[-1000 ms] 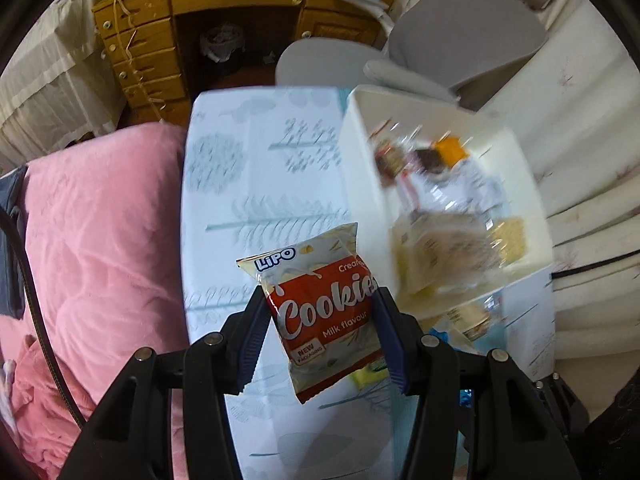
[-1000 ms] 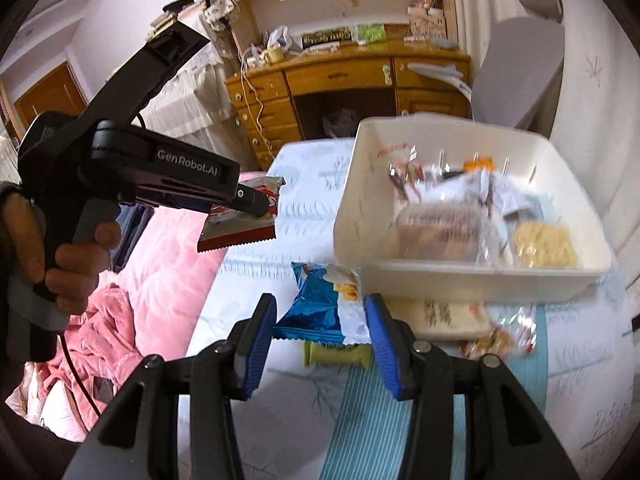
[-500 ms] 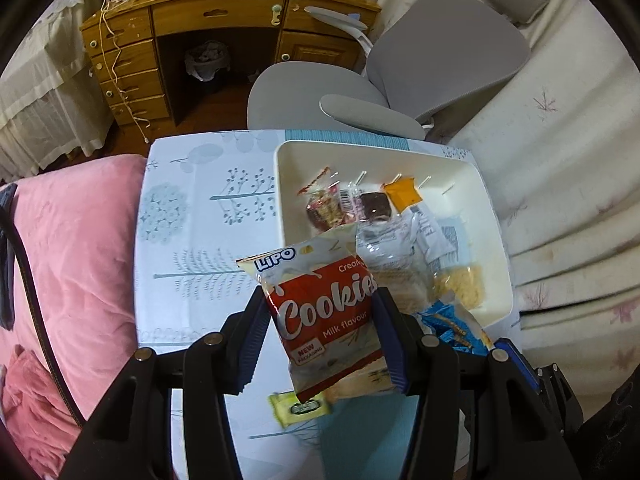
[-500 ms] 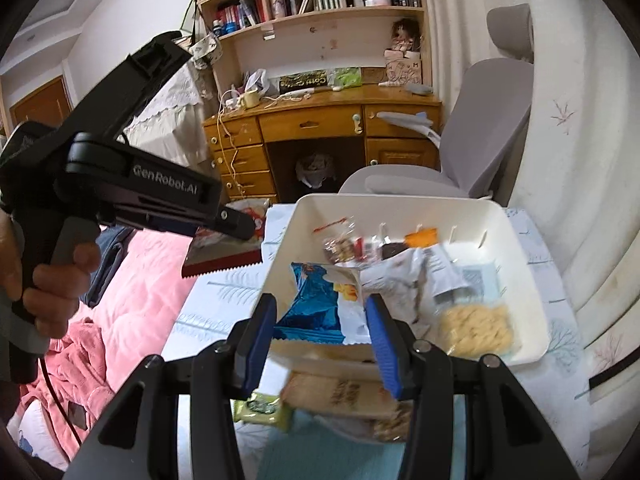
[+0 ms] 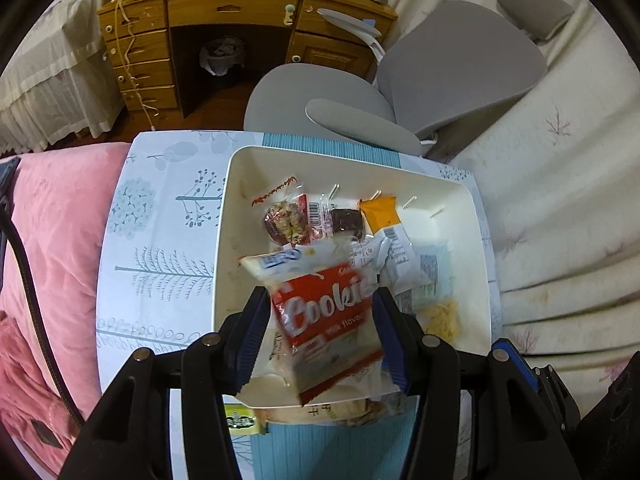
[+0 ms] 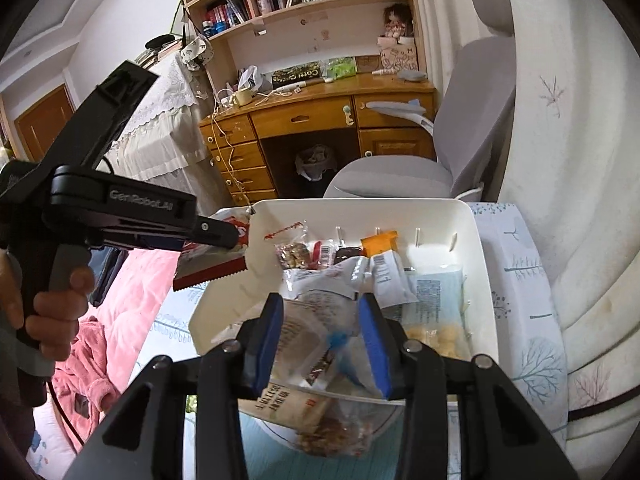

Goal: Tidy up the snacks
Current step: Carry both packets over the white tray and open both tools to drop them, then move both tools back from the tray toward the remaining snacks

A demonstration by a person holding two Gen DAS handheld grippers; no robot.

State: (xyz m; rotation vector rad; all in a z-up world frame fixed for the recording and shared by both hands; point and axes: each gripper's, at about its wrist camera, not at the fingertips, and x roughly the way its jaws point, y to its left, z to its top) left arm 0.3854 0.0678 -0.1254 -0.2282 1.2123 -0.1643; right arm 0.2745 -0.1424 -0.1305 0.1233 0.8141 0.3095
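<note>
The white bin (image 5: 224, 240) holds several wrapped snacks. My left gripper (image 5: 320, 312) hangs over the bin's near left part, its jaws opening. The red and white cookie packet (image 5: 324, 312) sits blurred and tilted between them, with a thin gap at the left pad. In the right wrist view the left gripper (image 6: 224, 236) and the cookie packet (image 6: 208, 272) are at the bin's (image 6: 480, 280) left rim. My right gripper (image 6: 320, 320) is over the bin's near edge, its jaws closing. The blue snack packet (image 6: 340, 340) is a blur low between them, and neither pad touches it.
The bin stands on a table with a tree-patterned cloth (image 5: 160, 240). A biscuit pack (image 6: 296, 400) and a small green packet (image 5: 240, 422) lie by the bin's near edge. Pink bedding (image 5: 52, 240) lies left. A grey chair (image 5: 440, 72) and wooden desk (image 5: 200, 12) stand behind. A hand (image 6: 52, 308) grips the left gripper's handle.
Both grippers moved from beside the bin to above it. The cookie packet has gone blurred and tilted. The blue packet has slipped down out of the right pads, which narrowed.
</note>
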